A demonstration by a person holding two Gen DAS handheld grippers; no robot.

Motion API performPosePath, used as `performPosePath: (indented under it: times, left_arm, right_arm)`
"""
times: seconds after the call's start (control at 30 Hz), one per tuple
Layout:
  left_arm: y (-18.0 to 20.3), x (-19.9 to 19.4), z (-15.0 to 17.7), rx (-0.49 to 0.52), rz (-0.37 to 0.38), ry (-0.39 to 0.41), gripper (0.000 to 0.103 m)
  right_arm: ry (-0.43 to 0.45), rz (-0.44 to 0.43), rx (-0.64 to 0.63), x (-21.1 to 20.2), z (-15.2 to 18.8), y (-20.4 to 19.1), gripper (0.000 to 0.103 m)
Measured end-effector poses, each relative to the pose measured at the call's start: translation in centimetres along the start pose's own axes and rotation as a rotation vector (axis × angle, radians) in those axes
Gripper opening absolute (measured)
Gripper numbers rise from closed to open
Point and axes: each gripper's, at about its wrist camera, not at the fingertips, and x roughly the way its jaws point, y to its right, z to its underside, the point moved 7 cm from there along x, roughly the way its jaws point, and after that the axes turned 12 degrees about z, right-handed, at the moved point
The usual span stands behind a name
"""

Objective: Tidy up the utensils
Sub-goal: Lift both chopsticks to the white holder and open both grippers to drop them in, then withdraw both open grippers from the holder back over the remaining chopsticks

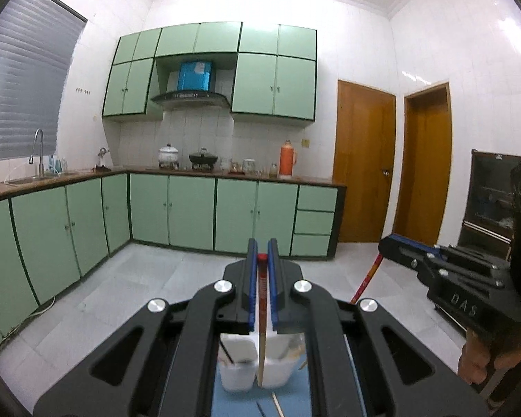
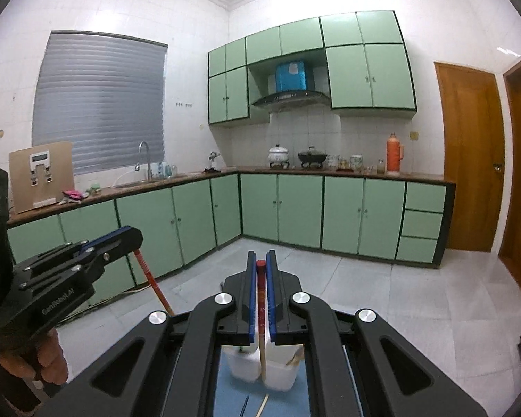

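Left tongs and right tongs each clenched on a red-topped chopstick.

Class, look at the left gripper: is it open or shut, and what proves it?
Shut. The left gripper has its blue pads pressed against a red-topped wooden chopstick, which hangs over the white plastic holder.

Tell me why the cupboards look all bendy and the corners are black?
Left wrist view: the fisheye lens bows the green cupboards, and the lens rim blacks out the corners; glare whitens the right wall. Right wrist view: the same bending curves the cupboards and the door. In both, the chopstick in the left hand-held gripper and the near hand-held gripper look oversized.
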Motion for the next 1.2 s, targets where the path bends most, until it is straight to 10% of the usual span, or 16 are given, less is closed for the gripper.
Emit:
performPosePath:
  times: [0.23, 0.7, 1.2]
  left_arm:
    - [-1.6, 5.8, -0.2, 0.012, -0.04, 0.021, 0.005]
    - [-4.6, 13.0, 8.2, -0.036, -0.038, -0.2, 0.009]
    - [-3.7, 4.1, 7.4, -0.03, -0.059, -0.092, 0.08]
  right_arm:
    - [-0.04, 0.027, 0.015, 6.2, 0.7, 1.1, 0.005]
    - [-0.194, 0.005, 0.031, 12.2, 6.9, 1.8, 0.007]
    - [-0.071, 0.097, 0.108, 4.0, 7.1, 5.2, 0.069]
